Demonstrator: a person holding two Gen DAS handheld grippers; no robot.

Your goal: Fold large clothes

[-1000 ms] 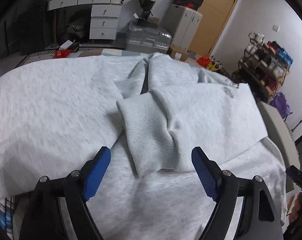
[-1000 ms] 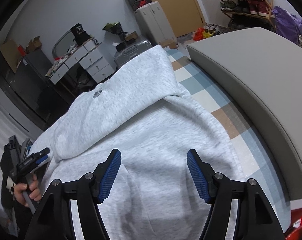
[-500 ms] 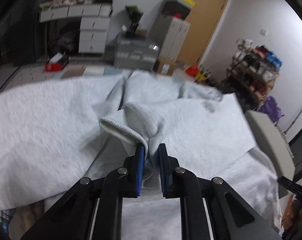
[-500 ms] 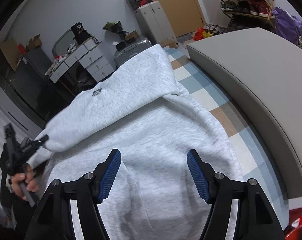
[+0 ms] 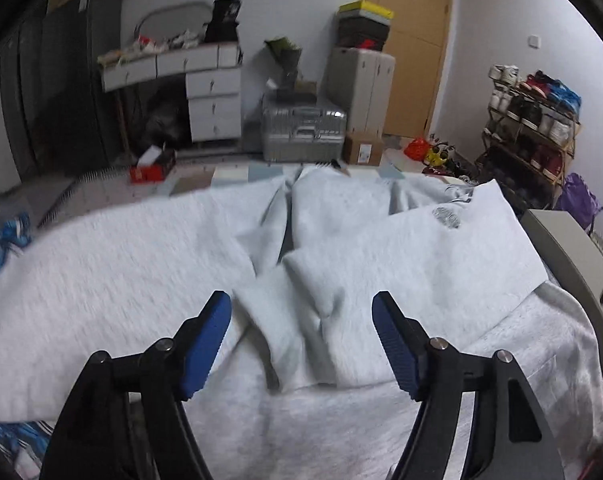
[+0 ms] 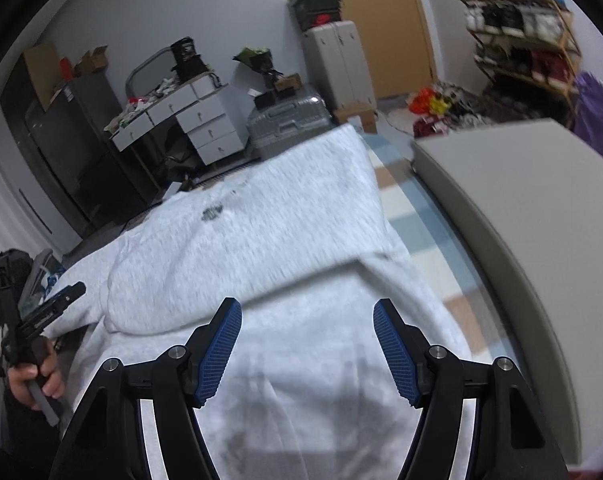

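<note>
A large light grey sweatshirt (image 5: 381,248) lies spread over the bed, with one sleeve folded across its body. That sleeve's ribbed cuff (image 5: 293,332) rests loose on the cloth. My left gripper (image 5: 301,338) hangs above the cuff, its jaws opening, and the blue pads touch nothing. In the right wrist view the same sweatshirt (image 6: 261,232) shows a small dark logo (image 6: 212,213). My right gripper (image 6: 307,346) hovers open over the lower part of the garment, nothing between its pads. At that view's left edge a hand holds the left gripper (image 6: 41,316).
A grey padded headboard (image 6: 521,216) borders the bed on the right, with checked bedding (image 6: 413,216) beside the sweatshirt. Beyond the bed stand a silver suitcase (image 5: 303,132), white drawers (image 5: 213,104), a shoe rack (image 5: 533,120) and a wooden door (image 5: 409,40).
The left gripper closed on the sleeve cuff, lifted it, then let it go; the cuff now lies flat and the jaws stand apart. Both grippers rose and drew back a little.
</note>
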